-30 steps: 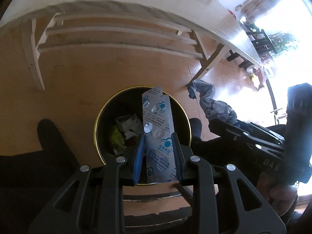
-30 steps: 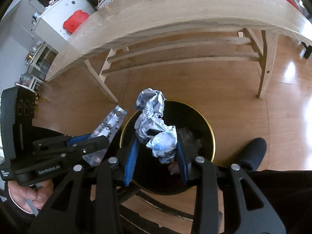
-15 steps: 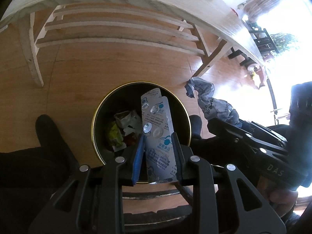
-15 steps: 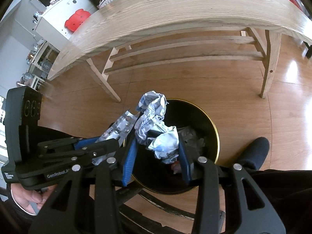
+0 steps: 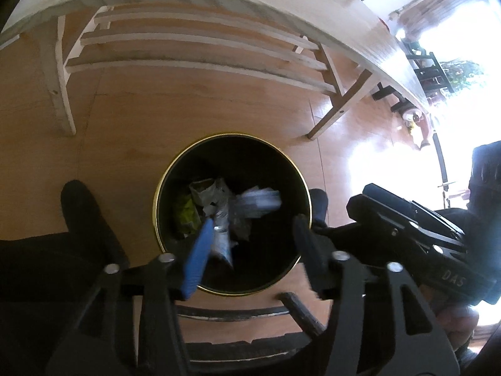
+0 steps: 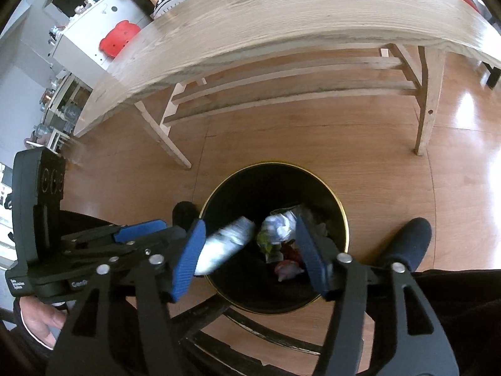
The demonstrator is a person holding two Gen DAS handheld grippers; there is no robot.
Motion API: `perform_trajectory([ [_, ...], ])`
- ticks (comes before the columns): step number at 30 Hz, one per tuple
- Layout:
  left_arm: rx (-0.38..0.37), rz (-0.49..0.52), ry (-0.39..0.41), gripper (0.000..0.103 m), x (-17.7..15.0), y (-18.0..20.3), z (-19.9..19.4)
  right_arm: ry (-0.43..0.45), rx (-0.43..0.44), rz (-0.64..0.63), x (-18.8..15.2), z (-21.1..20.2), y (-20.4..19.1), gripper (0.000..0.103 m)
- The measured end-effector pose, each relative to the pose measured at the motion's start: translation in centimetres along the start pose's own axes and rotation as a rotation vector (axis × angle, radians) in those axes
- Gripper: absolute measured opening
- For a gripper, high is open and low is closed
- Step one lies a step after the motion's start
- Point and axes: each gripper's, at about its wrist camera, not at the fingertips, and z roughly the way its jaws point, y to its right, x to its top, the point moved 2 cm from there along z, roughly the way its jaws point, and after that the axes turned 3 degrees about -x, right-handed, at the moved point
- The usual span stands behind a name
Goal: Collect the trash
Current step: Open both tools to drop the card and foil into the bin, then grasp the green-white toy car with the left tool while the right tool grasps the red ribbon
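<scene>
I hold both grippers over the black bin [image 5: 162, 219]. My left gripper [image 5: 250, 235] is spread wide with nothing between its fingers, and my right gripper [image 6: 250, 238] likewise. A blurred silver packet [image 6: 225, 244] hangs inside the bin mouth; crumpled trash [image 6: 280, 225] lies below, its details too smeared to read.

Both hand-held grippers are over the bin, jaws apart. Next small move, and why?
Probably lift both away from the bin and turn back toward the table. The left hand-held gripper and the right hand-held gripper stand open and hold nothing. A blurred silvery piece is inside the rim, so the drop looks done.
</scene>
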Motion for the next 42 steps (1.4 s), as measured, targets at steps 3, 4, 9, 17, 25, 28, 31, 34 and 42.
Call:
perform_trajectory([
  [3, 0.002, -0.001, 0.008, 0.069, 0.0, 0.0, -0.1, 0.003, -0.002, 0.002, 0.0, 0.0, 0.1, 0.063],
  [4, 0.003, -0.002, 0.01, 0.073, 0.0, 0.1, -0.1, 0.006, -0.003, 0.005, 0.0, -0.1, 0.2, 0.065],
  [9, 0.037, 0.023, 0.05, 0.077, 0.5, 0.2, -1.1, 0.044, -0.016, 0.032, 0.6, -1.0, 0.8, 0.068],
  [17, 0.14, 0.187, 0.245, 0.084, 7.9, 3.5, -7.1, 0.227, -0.048, -0.014, 8.9, -6.6, -0.1, 0.072],
  [25, 0.268, 0.3, 0.463, 0.089, 22.4, 5.9, -8.8, 0.383, -0.112, -0.03, 22.9, -7.3, 1.0, 0.074],
  [28, 0.26, 0.355, 0.464, 0.09, 27.4, 6.4, -6.8, 0.358, -0.084, 0.003, 27.9, -5.2, 3.0, 0.074],
  [31, 0.293, 0.388, 0.455, 0.091, 31.7, 6.0, -4.2, 0.346, -0.098, -0.01, 31.6, -2.9, 3.9, 0.074],
  [34, 0.28, 0.356, 0.422, 0.091, 35.5, 5.0, -1.5, 0.337, -0.161, -0.039, 34.8, -0.1, 5.3, 0.074],
  [42, 0.311, 0.465, 0.347, 0.091, 41.1, 3.7, 3.5, 0.244, -0.26, -0.166, 43.0, 7.1, 9.1, 0.074],
])
